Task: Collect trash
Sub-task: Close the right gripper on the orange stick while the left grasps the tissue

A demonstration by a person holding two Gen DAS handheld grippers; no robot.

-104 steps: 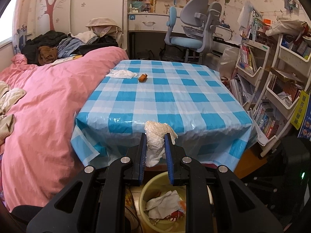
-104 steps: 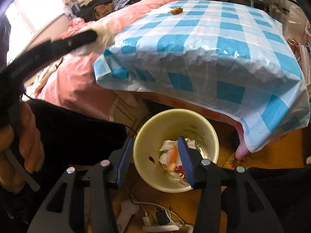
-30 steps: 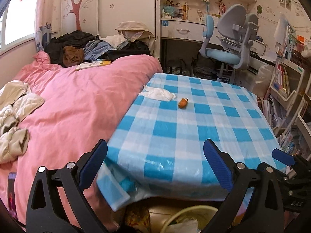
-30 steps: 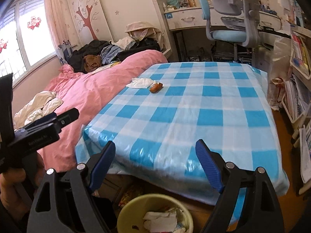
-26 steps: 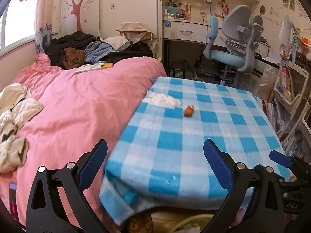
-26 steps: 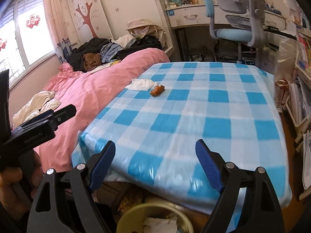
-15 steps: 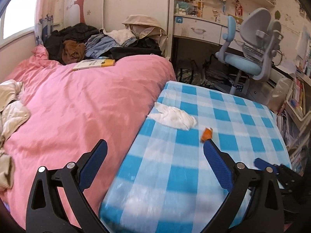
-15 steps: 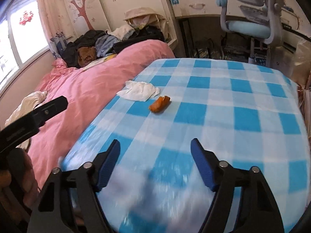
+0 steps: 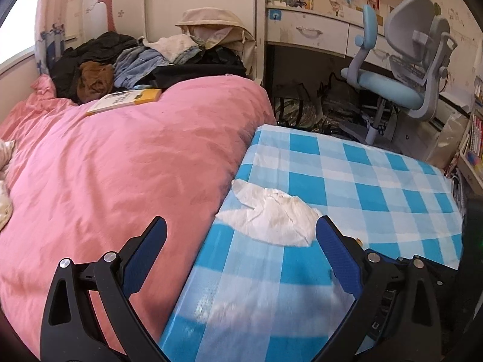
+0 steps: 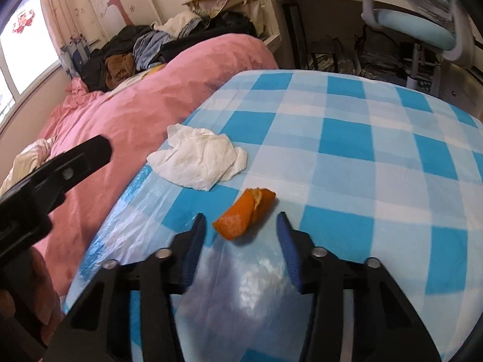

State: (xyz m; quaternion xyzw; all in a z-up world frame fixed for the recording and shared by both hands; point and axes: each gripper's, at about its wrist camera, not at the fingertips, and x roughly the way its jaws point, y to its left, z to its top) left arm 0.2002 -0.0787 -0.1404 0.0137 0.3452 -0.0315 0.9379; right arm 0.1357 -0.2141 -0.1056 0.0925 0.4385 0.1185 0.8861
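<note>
grippers closing in on the last two scraps on the checked tablecloth

both claws have swung up from the bin and pushed forward over the table in the last second, so the earlier tissue looks dealt with and a fresh pickup is starting. right gripper [image 10: 241,226] now sits low with its jaws spread, empty, the orange peel [image 10: 245,212] lying just ahead between the blue tips. left gripper [image 9: 241,241] is wide open too, empty, aimed at the crumpled tissue [image 9: 268,215] by the table's edge beside the pink duvet [image 9: 120,166]. next likely call: a squeeze on the peel.
</note>
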